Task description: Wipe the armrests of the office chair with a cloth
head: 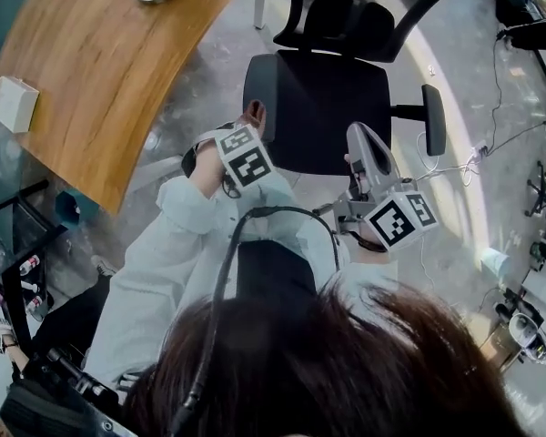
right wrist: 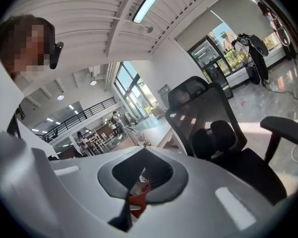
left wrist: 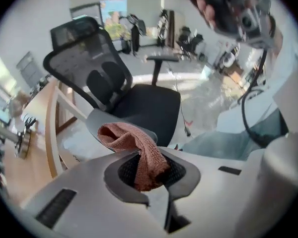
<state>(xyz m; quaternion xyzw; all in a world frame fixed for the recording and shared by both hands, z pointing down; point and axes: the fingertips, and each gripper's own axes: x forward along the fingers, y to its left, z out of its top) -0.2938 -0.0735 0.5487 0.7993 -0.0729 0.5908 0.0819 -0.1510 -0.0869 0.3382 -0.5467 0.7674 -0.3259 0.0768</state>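
Observation:
A black office chair (head: pixel 318 98) stands in front of me in the head view. My left gripper (head: pixel 252 121) is shut on a brownish-pink cloth (left wrist: pixel 139 152). The cloth's free end lies on the chair's near grey armrest (left wrist: pixel 97 122), at the seat's left edge. My left gripper (left wrist: pixel 150 171) points across the seat (left wrist: pixel 151 105) toward the far armrest (left wrist: pixel 161 58). My right gripper (head: pixel 361 139) hovers at the seat's front right corner, short of the right armrest (head: pixel 433 119). Its jaws (right wrist: pixel 139 185) stand shut with nothing in them, and it looks toward the chair's backrest (right wrist: pixel 208 108).
A curved wooden desk (head: pixel 100 71) runs along the left, with a white box (head: pixel 14 104) beside its edge. Cables (head: pixel 491 139) trail over the shiny floor to the right of the chair. More gear sits at the far right (head: pixel 528 326).

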